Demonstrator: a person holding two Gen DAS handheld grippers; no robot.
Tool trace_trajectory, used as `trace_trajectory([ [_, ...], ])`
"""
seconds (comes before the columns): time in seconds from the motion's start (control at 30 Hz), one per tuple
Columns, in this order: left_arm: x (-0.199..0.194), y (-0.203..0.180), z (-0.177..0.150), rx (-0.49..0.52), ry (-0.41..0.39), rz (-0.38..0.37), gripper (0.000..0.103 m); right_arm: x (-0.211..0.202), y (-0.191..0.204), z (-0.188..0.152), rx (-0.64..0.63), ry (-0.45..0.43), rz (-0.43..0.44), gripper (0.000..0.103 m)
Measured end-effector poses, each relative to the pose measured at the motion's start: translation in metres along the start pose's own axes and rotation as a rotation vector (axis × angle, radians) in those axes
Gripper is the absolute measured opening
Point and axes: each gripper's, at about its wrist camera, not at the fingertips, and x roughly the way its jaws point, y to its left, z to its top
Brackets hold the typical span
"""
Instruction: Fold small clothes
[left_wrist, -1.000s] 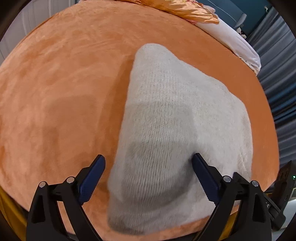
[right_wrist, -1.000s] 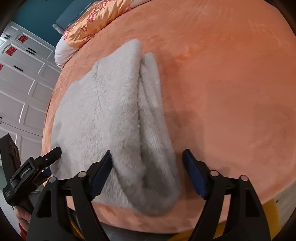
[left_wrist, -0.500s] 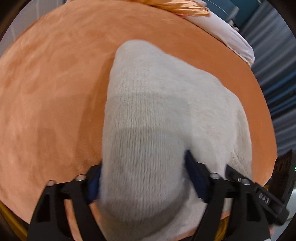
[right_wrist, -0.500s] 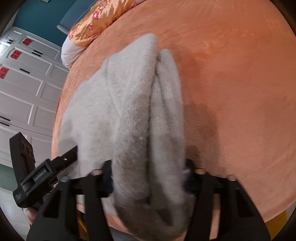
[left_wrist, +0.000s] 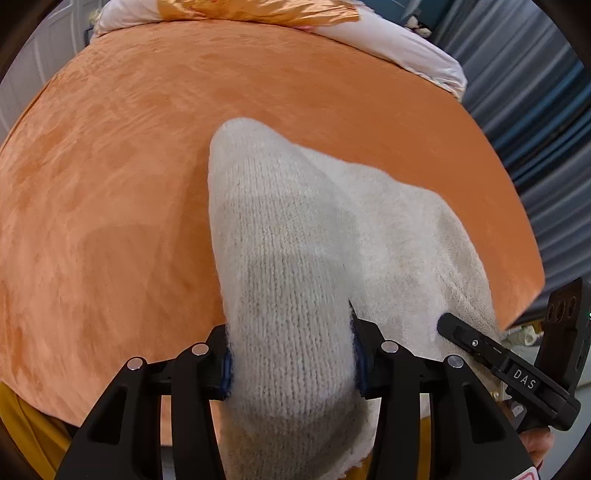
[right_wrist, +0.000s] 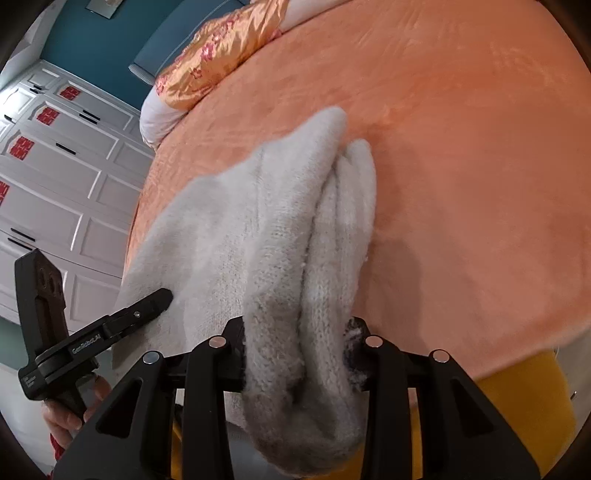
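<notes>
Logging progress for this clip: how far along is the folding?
Done: the white knit garment already lies doubled lengthwise on the orange blanket. In hand: left tongs and right tongs each pinch its near end. Left: carrying that end over toward the far end and flattening.

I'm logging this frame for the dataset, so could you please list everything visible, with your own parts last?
Knit garment: one, off-white, on the bedspread's near edge, pinched at both near corners.
Bedspread: one, orange plush, covering the bed.
Pillow: one, orange satin with red flowers, at the bed's far end.
Wardrobe: one, white panelled, beside the bed.
Curtain: one, blue-grey, on the opposite side.
Left gripper: one, black, shut on the garment.
Right gripper: one, black, shut on the garment.
</notes>
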Motion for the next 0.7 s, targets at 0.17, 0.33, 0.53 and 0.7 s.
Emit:
trace_trajectory([
  [0.17, -0.029, -0.021, -0.004, 0.054, -0.04, -0.07, 0.042, -0.05, 0.019, -0.007, -0.054, -0.089, 0.004, 0.032],
  [0.33, -0.077, -0.042, 0.003, 0.111, -0.147, -0.137, 0.041, -0.1, 0.043, -0.008, -0.105, -0.205, 0.035, 0.032],
  [0.53, -0.159, -0.053, 0.018, 0.169, -0.366, -0.212, 0.041, -0.165, 0.096, 0.001, -0.22, -0.42, 0.116, 0.032],
  [0.7, -0.23, -0.043, 0.031, 0.213, -0.573, -0.228, 0.041, -0.197, 0.153, 0.012, -0.35, -0.573, 0.197, 0.032],
])
